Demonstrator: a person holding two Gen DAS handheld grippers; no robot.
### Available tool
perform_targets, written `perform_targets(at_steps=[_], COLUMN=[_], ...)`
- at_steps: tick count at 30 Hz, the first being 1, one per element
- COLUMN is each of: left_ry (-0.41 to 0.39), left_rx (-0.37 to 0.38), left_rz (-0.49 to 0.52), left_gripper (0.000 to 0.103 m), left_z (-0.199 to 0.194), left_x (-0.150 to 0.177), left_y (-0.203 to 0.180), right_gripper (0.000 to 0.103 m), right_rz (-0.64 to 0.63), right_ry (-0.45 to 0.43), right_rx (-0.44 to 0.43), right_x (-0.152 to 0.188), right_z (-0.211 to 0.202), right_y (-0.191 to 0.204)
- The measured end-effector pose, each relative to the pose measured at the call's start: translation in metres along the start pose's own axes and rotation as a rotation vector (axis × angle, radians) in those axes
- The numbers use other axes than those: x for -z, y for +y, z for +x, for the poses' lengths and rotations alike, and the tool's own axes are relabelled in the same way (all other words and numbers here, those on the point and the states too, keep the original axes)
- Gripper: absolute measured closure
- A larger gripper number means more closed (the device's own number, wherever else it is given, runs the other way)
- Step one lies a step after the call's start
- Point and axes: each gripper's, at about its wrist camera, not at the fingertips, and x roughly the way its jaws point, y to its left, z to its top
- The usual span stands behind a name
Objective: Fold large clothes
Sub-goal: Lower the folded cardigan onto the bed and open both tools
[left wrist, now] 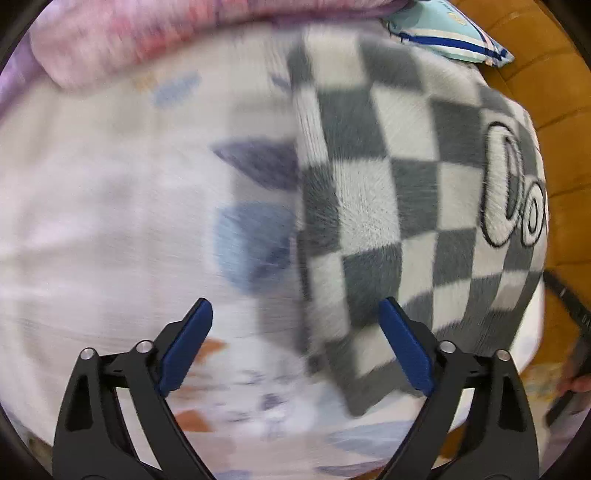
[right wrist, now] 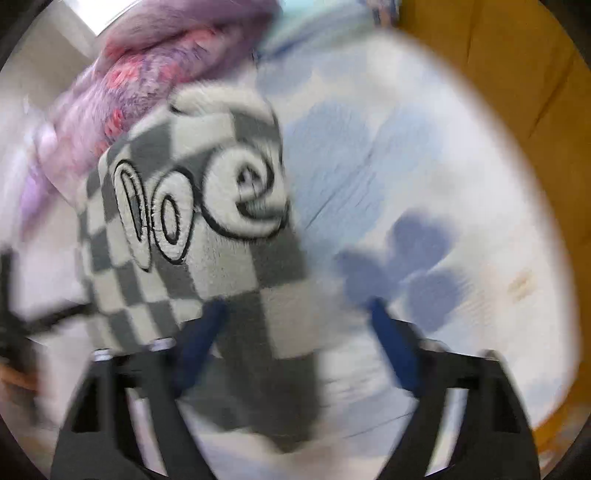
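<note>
Nearest the left wrist camera, the left claw point(left wrist: 295, 325) stands wide open, its two black hinged arms ending in flat blue pads point(left wrist: 186, 347) with nothing between them. Just beyond the pads lies a fuzzy grey-and-white checkerboard fleece garment point(left wrist: 388, 177), thick and long-napped, folded into a rounded block. Raised white letters outlined in black stitching point(left wrist: 513, 184) run along its right side, cut off by the garment's curve. It rests on a bed covered by a thin white sheet printed with blue and orange patches point(left wrist: 110, 206). The garment sits toward the bed's right edge, and its near corner reaches the gap between the claw's pads. The sheet is heavily blurred, so its print cannot be read. At the bed's far edge lies a plush pink-and-lilac blanket roll point(left wrist: 147, 33), and at the far right corner a pale teal pillow with blue stripes point(left wrist: 450, 33). Beyond the bed's right edge is an orange-brown floor point(left wrist: 554, 92).

In the right wrist view, strongly smeared, the right claw point(right wrist: 299, 314) is also spread apart and holds nothing. The checkerboard garment point(right wrist: 177, 280) lies under and beyond its left pad, and the stitched letters point(right wrist: 207, 199) face the camera. The sheet point(right wrist: 461, 166) spreads to the right, and the pink-and-lilac roll point(right wrist: 155, 62) lies behind the garment.
</note>
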Motion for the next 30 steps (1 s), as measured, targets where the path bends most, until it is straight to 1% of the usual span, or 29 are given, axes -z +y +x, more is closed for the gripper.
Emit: perform_targets(at_steps=[1,2,3,4,5,6,7,8,9,10,11,12,13,14,16,17,18,19,20,21,22,23,24,25,26,27,28,29,30], left_ry=[-0.006,-0.009,-0.021,-0.025,-0.019,0.002,0.029,0.051,0.058,0.068,0.062,0.062,0.092,0.120,0.158,0.160,0.132,0.099,0.073,0.054,0.022,-0.008,-0.032,-0.037,-0.032,0.005,0.018,0.028,0.032], left_rx=[-0.042,-0.049,0.001,0.052,0.081,0.083,0.072,0.064,0.051,0.080,0.128,0.152,0.175,0.183,0.182,0.175,0.174,0.198,0.224,0.234,0.220,0.209,0.195,0.194,0.210,0.213,0.210,0.211,0.206], left_rz=[0.019,0.021,0.011,0.011,0.021,0.041,0.055,0.049,0.040,0.016,-0.022,-0.047,-0.065,-0.060,-0.023,-0.006,0.014,0.018,0.011,0.004,-0.002,0.001,0.001,-0.014,-0.045,-0.088,-0.113,-0.129,-0.131], left_gripper=[0.042,0.045,0.053,0.064,0.068,0.077,0.083,0.083,0.084,0.083,0.082,0.082,0.082,0.082,0.082,0.082,0.082,0.082,0.082,0.082,0.082,0.082,0.082,0.082,0.082,0.082,0.082,0.083,0.083], left_z=[-0.010,-0.018,-0.025,-0.027,-0.021,-0.010,0.009,0.033,0.049,0.073,0.085,0.090,0.092,0.091,0.080,0.069,0.052,0.037,0.027,0.019,0.013,0.013,0.018,0.023,0.035,0.056,0.072,0.091,0.099], left_x=[0.002,0.006,0.009,0.012,0.010,0.009,0.006,0.003,0.004,-0.002,-0.009,-0.014,-0.023,-0.027,-0.032,-0.034,-0.038,-0.043,-0.051,-0.058,-0.077,-0.091,-0.109,-0.124,-0.141,-0.156,-0.165,-0.174,-0.177], left_y=[-0.003,-0.003,-0.005,0.000,-0.011,-0.017,-0.023,-0.026,-0.027,-0.024,-0.019,-0.015,-0.011,-0.009,-0.010,-0.011,-0.012,-0.013,-0.014,-0.015,-0.018,-0.021,-0.025,-0.027,-0.028,-0.025,-0.020,-0.017,-0.020], right_gripper=[0.073,0.079,0.086,0.088,0.089,0.090,0.090,0.090,0.089,0.089,0.090,0.090,0.090,0.090,0.088,0.087,0.087,0.087,0.087,0.087,0.087,0.087,0.087,0.087,0.087,0.087,0.089,0.089,0.090], right_rz=[-0.033,-0.055,-0.043,-0.030,-0.035,-0.042,-0.044,-0.015,0.056,0.115,0.201,0.236,0.281,0.302,0.318,0.316,0.311,0.308,0.307,0.301,0.290,0.260,0.239,0.216,0.177,0.124,0.081,0.059,0.073], right_ry=[-0.019,-0.040,-0.048,-0.037,-0.021,-0.009,0.010,0.048,0.083,0.103,0.124,0.130,0.138,0.145,0.181,0.214,0.215,0.197,0.148,0.130,0.122,0.122,0.135,0.148,0.177,0.221,0.238,0.249,0.262], right_rx=[0.041,0.059,0.017,-0.081,-0.131,-0.140,-0.134,-0.134,-0.132,-0.135,-0.156,-0.179,-0.226,-0.249,-0.247,-0.241,-0.245,-0.260,-0.305,-0.329,-0.342,-0.348,-0.343,-0.334,-0.318,-0.296,-0.266,-0.244,-0.246], right_x=[0.002,0.002,0.001,0.000,-0.003,-0.006,-0.008,-0.013,-0.018,-0.021,-0.023,-0.022,-0.023,-0.025,-0.025,-0.031,-0.041,-0.052,-0.069,-0.085,-0.099,-0.124,-0.138,-0.152,-0.172,-0.185,-0.194,-0.204,-0.212], right_z=[-0.002,-0.008,-0.007,-0.006,-0.001,0.007,0.020,0.041,0.062,0.074,0.089,0.088,0.089,0.089,0.083,0.075,0.071,0.064,0.051,0.047,0.045,0.046,0.052,0.060,0.078,0.095,0.108,0.122,0.133], right_y=[0.003,0.008,0.004,0.006,0.007,0.013,0.013,0.012,0.004,-0.005,-0.020,-0.029,-0.039,-0.044,-0.047,-0.046,-0.040,-0.033,-0.033,-0.026,-0.023,-0.017,-0.012,-0.006,0.004,0.012,0.018,0.021,0.020])
